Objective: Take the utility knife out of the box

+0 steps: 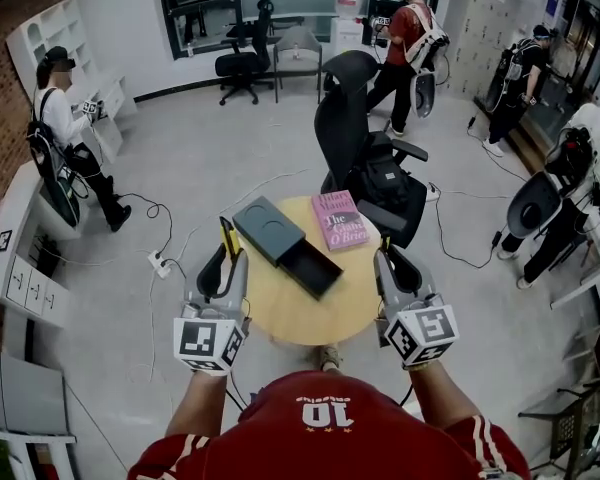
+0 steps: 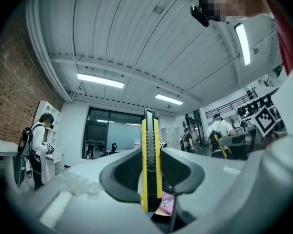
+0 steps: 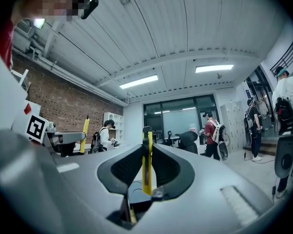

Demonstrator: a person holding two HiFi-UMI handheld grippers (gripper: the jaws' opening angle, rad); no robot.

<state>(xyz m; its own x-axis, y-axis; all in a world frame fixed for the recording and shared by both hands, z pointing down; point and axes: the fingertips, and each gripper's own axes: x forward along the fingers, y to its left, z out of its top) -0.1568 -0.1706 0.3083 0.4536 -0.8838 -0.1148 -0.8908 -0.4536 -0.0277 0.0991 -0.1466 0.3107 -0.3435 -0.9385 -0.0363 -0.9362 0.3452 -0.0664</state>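
**A:** Which step are we on?
**B:** Take-out looks done, imo. We see the utility knife (image 2: 150, 165) clamped in the left gripper (image 1: 232, 257), pads pressing on both flat sides. It's up in the air, left of the box (image 1: 263, 224) in head view. It's by the near-left edge of the table (image 1: 290, 318) and touches neither.

**A:** Box status?
**B:** Open. The drawer (image 1: 313, 269) is slid out toward us, dark inside, nothing yellow in it afaict. The book (image 1: 340, 220) lies just beside it, to its right.

**A:** R side?
**B:** The right gripper (image 1: 388, 256) pinches a thin yellow strip (image 3: 146, 168) w/ a dark top, upright btw its pads. We can't tell what it is, maybe a slimmer cutter seen edge-on. Head view doesn't show it.

**A:** Knife orientation?
**B:** Long axis upright, crossing the jaws' line at abt a right angle. Dark end is up, other end hangs below the pads. It leans slightly in head view. We can't tell which end carries the blade, and no blade shows.

**A:** Next move?
**B:** Our guess is a set-down. That needs a firm grip and a wrist roll so the long axis goes flat. Then we lower onto bare tabletop, clear of drawer and book, and open only once it rests. Risk: the slim body pivots btw the pads if the grip slackens.
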